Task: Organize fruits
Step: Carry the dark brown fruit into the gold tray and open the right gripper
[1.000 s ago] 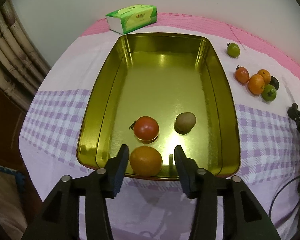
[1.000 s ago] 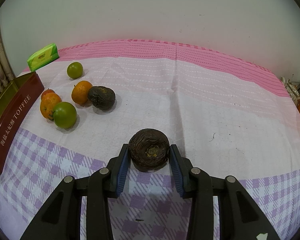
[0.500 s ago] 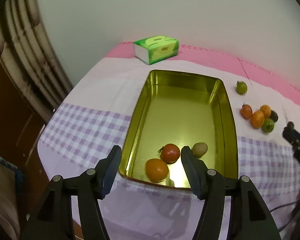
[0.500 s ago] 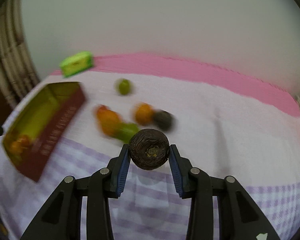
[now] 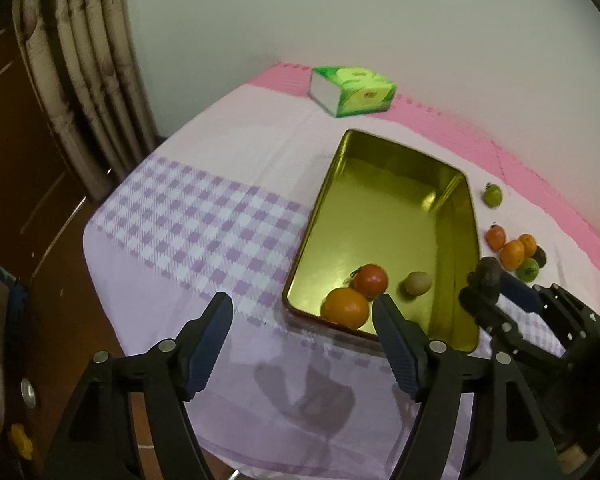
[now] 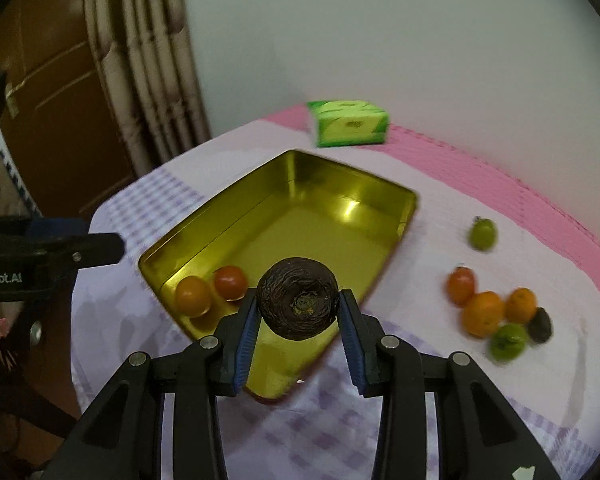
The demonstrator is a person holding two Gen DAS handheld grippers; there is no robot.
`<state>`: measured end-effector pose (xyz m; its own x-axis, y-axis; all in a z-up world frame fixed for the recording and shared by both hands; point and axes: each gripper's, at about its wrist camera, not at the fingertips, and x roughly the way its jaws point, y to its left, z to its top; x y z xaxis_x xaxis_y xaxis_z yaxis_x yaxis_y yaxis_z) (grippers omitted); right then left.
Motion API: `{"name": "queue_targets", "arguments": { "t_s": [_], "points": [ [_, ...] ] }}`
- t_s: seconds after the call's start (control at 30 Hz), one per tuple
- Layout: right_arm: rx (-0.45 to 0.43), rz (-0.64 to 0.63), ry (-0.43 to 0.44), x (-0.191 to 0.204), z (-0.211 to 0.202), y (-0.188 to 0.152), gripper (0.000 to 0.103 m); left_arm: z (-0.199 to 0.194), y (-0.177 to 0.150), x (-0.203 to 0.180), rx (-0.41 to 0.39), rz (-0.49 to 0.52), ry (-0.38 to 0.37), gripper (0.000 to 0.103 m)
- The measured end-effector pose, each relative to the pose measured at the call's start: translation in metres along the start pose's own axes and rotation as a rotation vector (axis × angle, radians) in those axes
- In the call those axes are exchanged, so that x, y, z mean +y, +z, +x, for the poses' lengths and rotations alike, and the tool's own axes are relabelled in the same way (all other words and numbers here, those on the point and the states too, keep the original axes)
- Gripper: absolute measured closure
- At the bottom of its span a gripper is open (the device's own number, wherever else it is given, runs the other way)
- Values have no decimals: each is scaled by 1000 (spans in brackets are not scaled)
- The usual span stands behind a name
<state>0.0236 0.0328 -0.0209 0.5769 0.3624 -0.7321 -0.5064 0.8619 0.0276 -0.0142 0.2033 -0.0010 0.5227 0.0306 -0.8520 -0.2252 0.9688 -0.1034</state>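
Observation:
A gold tin tray lies on the checked cloth. In it are an orange, a red tomato and a brown kiwi. My right gripper is shut on a dark wrinkled passion fruit and holds it above the tray's near right corner; it also shows in the left wrist view. My left gripper is open and empty, over the cloth in front of the tray. Several loose fruits lie right of the tray.
A green tissue pack sits at the back of the table. A lone green fruit lies beyond the pile. A curtain and wooden door stand left of the table edge.
My right gripper carried the passion fruit left from the cloth to above the tray. My left gripper pulled back from the orange and opened wider.

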Motion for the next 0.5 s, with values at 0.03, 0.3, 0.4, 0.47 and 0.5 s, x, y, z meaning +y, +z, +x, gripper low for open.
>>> {"name": "queue_targets", "arguments": {
  "t_s": [0.03,0.3,0.4,0.47,0.5],
  "points": [
    [11,-9,3,4,5,0,67,4,0,1,13,-8,3,30],
    [66,-19,-7,10,28,-12,67,12,0,8,41,-41,3,30],
    [67,-22,-5,10,30,-13,66,14,0,7,46,-35,6,30],
    [70,-25,-4,10,30,-13,66,14,0,7,46,-34,6,30],
    [69,-25,-3,10,30,-13,66,14,-1,6,45,-33,7,30]
  ]
}}
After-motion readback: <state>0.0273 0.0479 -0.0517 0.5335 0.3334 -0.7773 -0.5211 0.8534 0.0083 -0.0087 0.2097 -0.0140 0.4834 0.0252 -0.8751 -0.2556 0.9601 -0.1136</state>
